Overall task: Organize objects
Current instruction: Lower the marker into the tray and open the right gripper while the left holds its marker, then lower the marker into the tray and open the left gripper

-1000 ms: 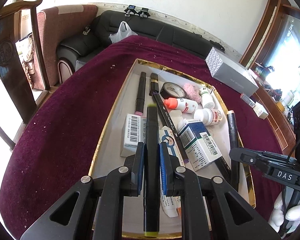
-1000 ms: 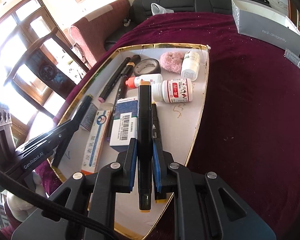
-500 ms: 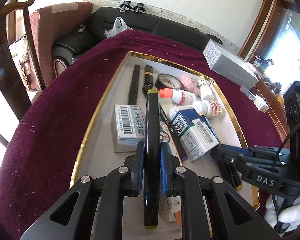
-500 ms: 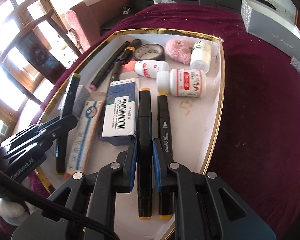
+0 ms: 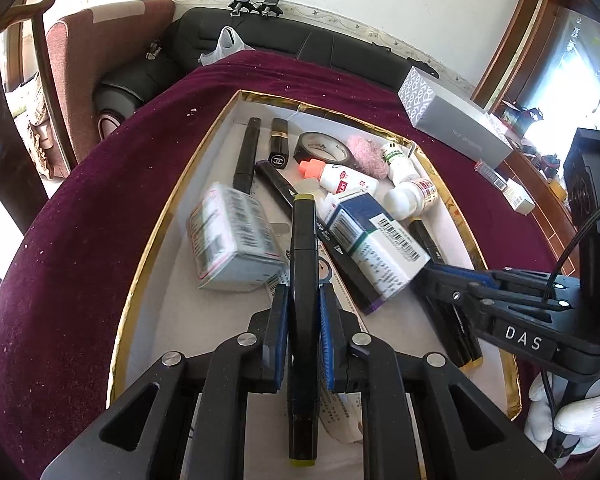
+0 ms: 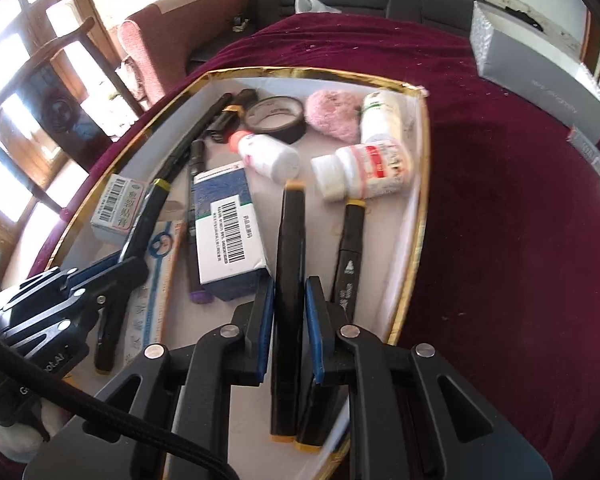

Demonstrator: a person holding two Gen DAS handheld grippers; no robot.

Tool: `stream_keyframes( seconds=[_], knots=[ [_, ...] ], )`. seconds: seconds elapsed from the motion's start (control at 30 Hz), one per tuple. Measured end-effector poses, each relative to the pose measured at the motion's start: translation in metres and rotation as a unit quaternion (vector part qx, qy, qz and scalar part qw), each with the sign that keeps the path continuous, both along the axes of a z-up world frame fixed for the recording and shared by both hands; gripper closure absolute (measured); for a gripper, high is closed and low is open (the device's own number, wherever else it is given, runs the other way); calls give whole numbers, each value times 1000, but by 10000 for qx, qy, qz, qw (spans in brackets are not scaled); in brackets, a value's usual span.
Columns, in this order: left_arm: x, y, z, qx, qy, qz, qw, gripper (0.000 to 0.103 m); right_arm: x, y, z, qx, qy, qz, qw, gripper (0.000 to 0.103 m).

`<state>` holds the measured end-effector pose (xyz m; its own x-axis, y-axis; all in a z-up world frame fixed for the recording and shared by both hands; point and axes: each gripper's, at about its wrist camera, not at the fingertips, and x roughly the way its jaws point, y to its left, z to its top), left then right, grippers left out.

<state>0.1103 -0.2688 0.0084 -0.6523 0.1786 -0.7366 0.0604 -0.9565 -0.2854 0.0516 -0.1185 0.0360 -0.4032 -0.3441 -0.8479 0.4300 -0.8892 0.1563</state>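
a maroon-clothed tabletop [image 5: 80,240] carries a gold-rimmed tray [image 5: 150,236] crowded with boxes, bottles and pens. a grey carton [image 6: 540,76] lies on the cloth beyond the tray. in the tray, a blue-and-white box [image 6: 230,236] lies between the two claws. the left claw [image 5: 303,334] is clenched on a black marker with yellow-green ends [image 5: 303,264], above the tray's near middle. the right claw [image 6: 289,322] is clenched on a black marker with orange ends [image 6: 290,264], just beside another like it [image 6: 350,248] lying in the tray.
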Motion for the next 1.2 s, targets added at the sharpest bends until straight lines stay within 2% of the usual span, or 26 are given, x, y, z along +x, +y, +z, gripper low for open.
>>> stream_keyframes(
  seconds=[0.27, 0.37, 0.47, 0.6, 0.77, 0.83, 0.97, 1.0, 1.03, 1.07, 1.13, 1.2],
  knots=[
    [14, -3, 0, 41, -53, 45, 10000, 91, 9, -6, 0, -17, 34, 192, 9998, 87],
    [14, -2, -2, 15, -101, 109, 9999, 91, 11, -7, -1, -14, 31, 236, 9997, 80],
    [10, 1, -1, -136, -133, 113, 9998, 91, 14, -9, -1, 14, 73, 238, 9997, 78],
    [3, 5, -1, -273, -179, 74, 9994, 91, 12, -1, 1, -123, 58, 74, 9999, 78],
    [-4, 12, -1, -365, -185, 35, 9992, 91, 14, 25, 19, -595, 197, -266, 9977, 76],
    [-6, 15, -1, -387, -187, 30, 9991, 91, 17, 38, 32, -752, 380, -461, 9954, 60],
    [-10, 18, -2, -405, -196, 55, 9990, 91, 35, 63, 65, -891, 1189, -890, 9849, 48],
    [-11, 19, -2, -415, -201, 58, 9989, 91, 43, 68, 74, -827, 1500, -1007, 9801, 40],
    [-11, 20, -2, -430, -203, 61, 9989, 91, 50, 72, 81, -756, 1790, -1117, 9746, 27],
    [-12, 21, -2, -451, -200, 67, 9988, 91, 58, 75, 88, -685, 2077, -1244, 9678, 20],
    [-13, 22, -3, -491, -200, 78, 9986, 91, 68, 82, 97, -747, 2464, -1427, 9557, 16],
    [-13, 24, -3, -526, -187, 96, 9984, 91, 70, 93, 98, -1098, 2500, -1449, 9510, 16]
  ],
)
